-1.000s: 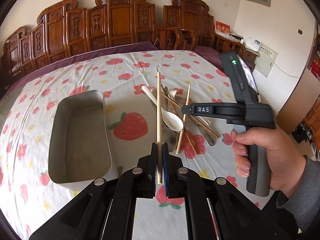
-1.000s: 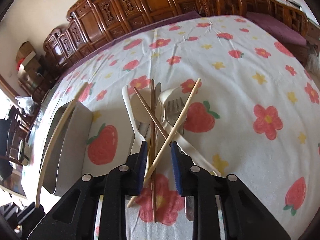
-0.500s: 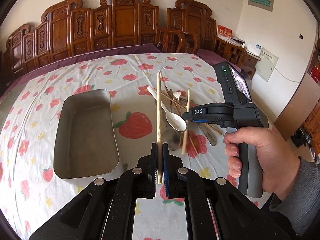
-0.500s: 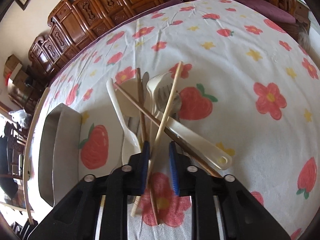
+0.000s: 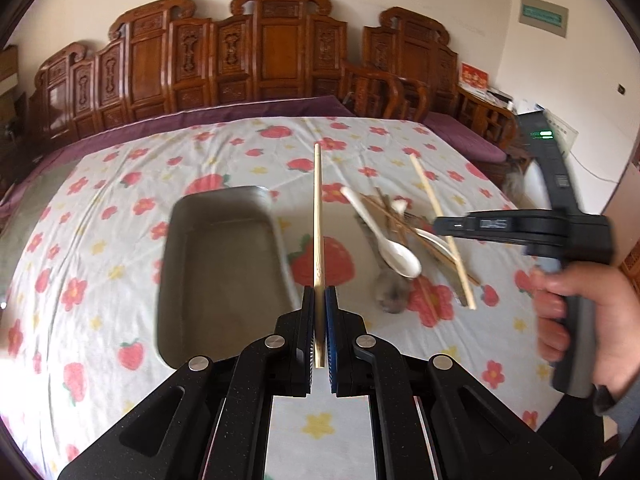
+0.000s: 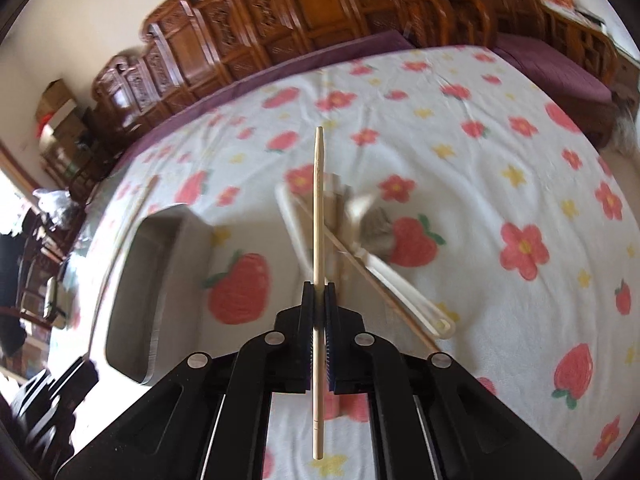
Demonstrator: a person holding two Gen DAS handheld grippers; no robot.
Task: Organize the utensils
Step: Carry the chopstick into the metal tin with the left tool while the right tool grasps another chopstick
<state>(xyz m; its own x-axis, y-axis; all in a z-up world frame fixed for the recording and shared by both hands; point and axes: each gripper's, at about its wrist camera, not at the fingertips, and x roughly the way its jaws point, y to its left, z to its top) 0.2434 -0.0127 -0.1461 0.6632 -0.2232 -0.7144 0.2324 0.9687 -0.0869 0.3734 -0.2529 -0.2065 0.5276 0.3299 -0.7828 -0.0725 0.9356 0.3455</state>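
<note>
On the desk: we see a white cloth printed with red strawberries and flowers (image 5: 120, 208), carrying a grey rectangular metal tray (image 5: 224, 264) and, to its right, a heap of utensils.
Left hand-held gripper (image 5: 319, 312): our pads are clamped on a pale wooden chopstick (image 5: 318, 216), which sticks forward above the strip of cloth between tray and heap.
Right hand-held gripper (image 6: 319, 304): its jaws have just been closing and now pinch a second pale wooden chopstick (image 6: 318, 208); the stick runs through the pads, tip forward, tail towards the camera, clear of the heap.
Right hand (image 5: 580, 320): we see it at the frame's edge in the left view, wrapped round the dark handle; the wrist is cut off.
Heap: a white ceramic spoon (image 5: 384, 236) lies on top; brown chopsticks, a fork and a grey ladle bowl beneath are smeared by blur and overlap, so we cannot count them.
Tray: its near corner is hidden behind our left jaws; its walls are blurred in the right view.
Edges: carved wooden chairs (image 5: 272, 52) line the far side.
Open room: bare cloth lies left of the tray and far right of the heap.
</note>
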